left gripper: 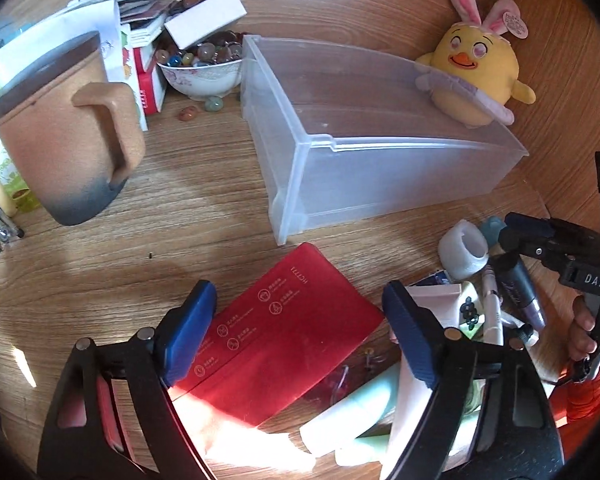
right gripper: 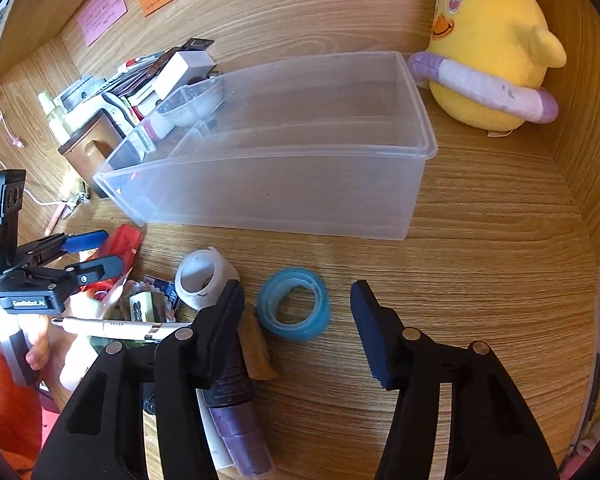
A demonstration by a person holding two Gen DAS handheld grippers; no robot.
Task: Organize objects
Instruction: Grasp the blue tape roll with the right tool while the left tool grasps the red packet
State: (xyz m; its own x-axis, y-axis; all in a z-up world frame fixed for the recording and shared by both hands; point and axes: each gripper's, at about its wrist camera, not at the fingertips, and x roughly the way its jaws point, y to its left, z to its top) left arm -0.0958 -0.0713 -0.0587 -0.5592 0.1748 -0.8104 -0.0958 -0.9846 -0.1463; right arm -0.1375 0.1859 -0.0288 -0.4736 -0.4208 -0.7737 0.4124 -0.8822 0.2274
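Blue-padded fingers of the left gripper (left gripper: pixel 300 332) are standing wide apart over a red booklet (left gripper: pixel 288 336) lying flat on the wooden desk (left gripper: pixel 204 200), with nothing pinched between them. On the right, the right gripper (right gripper: pixel 296 320) is spreading its jaws around a blue tape roll (right gripper: pixel 294 304) lying flat on the desk; its pads are not touching the roll. Just left of that roll, a white tape roll (right gripper: pixel 202 280) is lying beside a heap of pens and small packets (right gripper: pixel 140 316). Behind these things, a clear plastic bin (right gripper: pixel 284 152) is sitting empty toward the middle of the desk. A yellow chick toy (right gripper: pixel 492 48) is leaning at the bin's far right corner. Toward the desk's left edge, a tan mug (left gripper: pixel 56 136) is standing upright, with a bowl of marbles (left gripper: pixel 200 68) behind it.
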